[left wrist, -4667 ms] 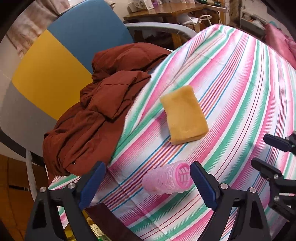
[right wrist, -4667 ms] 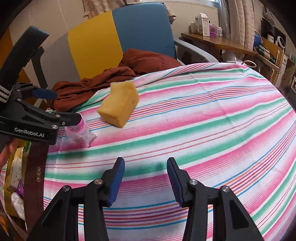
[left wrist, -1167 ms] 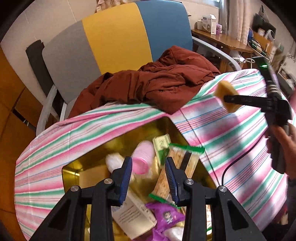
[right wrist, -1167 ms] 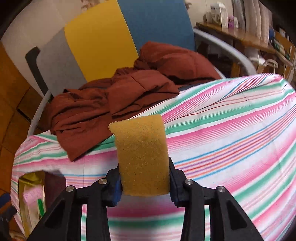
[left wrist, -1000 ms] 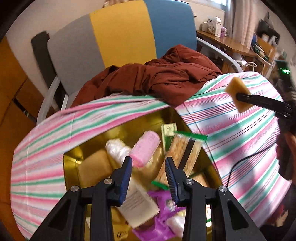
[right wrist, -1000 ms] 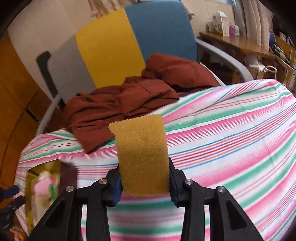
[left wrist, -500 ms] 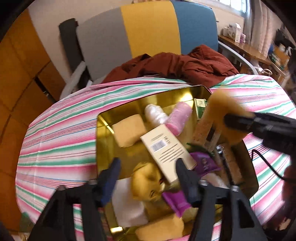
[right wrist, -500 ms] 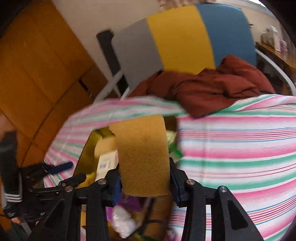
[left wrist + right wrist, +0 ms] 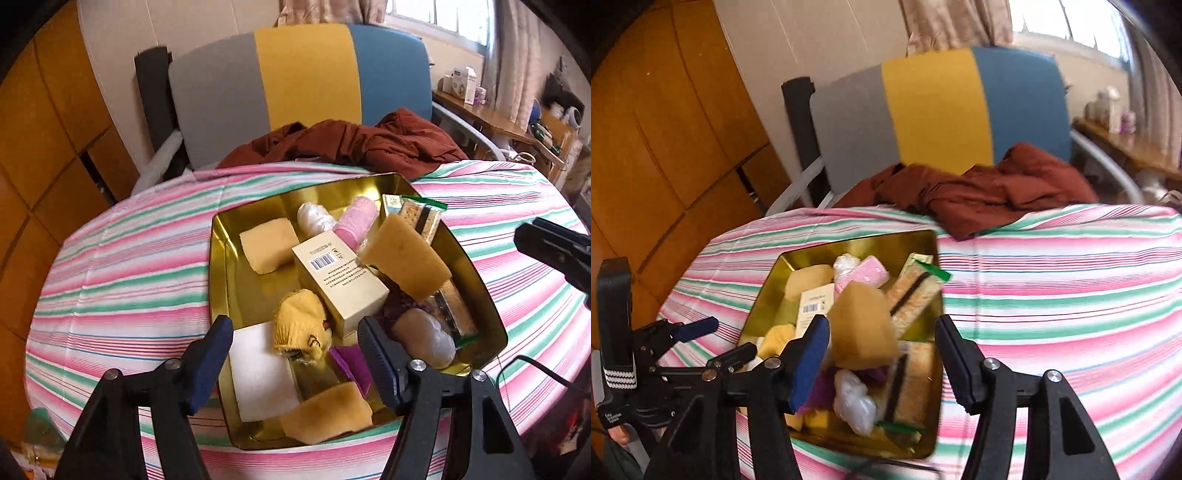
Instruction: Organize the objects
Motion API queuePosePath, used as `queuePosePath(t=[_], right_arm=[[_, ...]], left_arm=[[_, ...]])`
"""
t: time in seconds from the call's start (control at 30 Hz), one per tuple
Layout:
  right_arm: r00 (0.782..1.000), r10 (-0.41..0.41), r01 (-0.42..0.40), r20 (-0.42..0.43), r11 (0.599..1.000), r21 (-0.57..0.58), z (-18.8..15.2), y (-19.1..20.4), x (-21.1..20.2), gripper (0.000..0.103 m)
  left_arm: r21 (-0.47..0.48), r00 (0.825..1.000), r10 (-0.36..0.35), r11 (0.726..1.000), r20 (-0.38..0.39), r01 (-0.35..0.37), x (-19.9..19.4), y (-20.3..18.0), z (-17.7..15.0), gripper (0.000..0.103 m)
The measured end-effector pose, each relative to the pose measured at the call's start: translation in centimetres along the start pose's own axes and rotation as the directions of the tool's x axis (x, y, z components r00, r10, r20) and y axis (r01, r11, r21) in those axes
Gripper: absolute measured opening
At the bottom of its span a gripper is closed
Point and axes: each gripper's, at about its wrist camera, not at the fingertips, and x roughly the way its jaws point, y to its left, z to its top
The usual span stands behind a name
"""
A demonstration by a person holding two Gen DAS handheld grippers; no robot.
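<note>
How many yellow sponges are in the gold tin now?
3: one sponge at the far left, one atop the box, one at the near edge. Others may be hidden.

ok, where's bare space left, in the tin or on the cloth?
Gold tin: only the floor strip between its left wall and the boxed carton, below the flat sponge, is bare; its right side is piled. Striped cloth left of the tin is free, also right of it, below the brown jacket.
</note>
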Motion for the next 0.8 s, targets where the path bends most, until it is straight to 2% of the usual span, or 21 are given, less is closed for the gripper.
queuePosePath(t=[0.13,0.2,0.37,0.63,0.8], right_arm=[[0.997,-0.073,0.074,0.012,0.996,-0.044,-1.9,0.8,-1.6,0.065],[0.993,-0.118,0.117,-0.001,0.990,-0.073,-3.1,1.2,-2.0,0.066],[0.987,-0.162,0.158,-0.019,0.980,-0.117,-5.4,1.7,-2.7,0.066],[0.982,-0.183,0.176,-0.045,0.976,-0.129,-6.3,2.4,-3.1,0.065],[0.982,-0.184,0.176,-0.049,0.975,-0.133,-6.7,2.8,-3.3,0.066]], left_arm=[[0.024,1.000,-0.004,1.000,0.010,0.004,-0.9,-1.0,-1.3,0.074],[0.043,1.000,0.007,0.999,0.018,-0.008,-1.4,-1.5,-1.9,0.082],[0.062,0.999,-0.022,0.998,0.027,0.020,-2.8,-2.9,-3.3,0.086],[0.065,0.998,-0.049,0.997,0.030,0.047,-4.7,-4.1,-4.7,0.094],[0.082,0.999,-0.016,0.997,0.040,0.013,-5.6,-4.5,-5.2,0.094]])
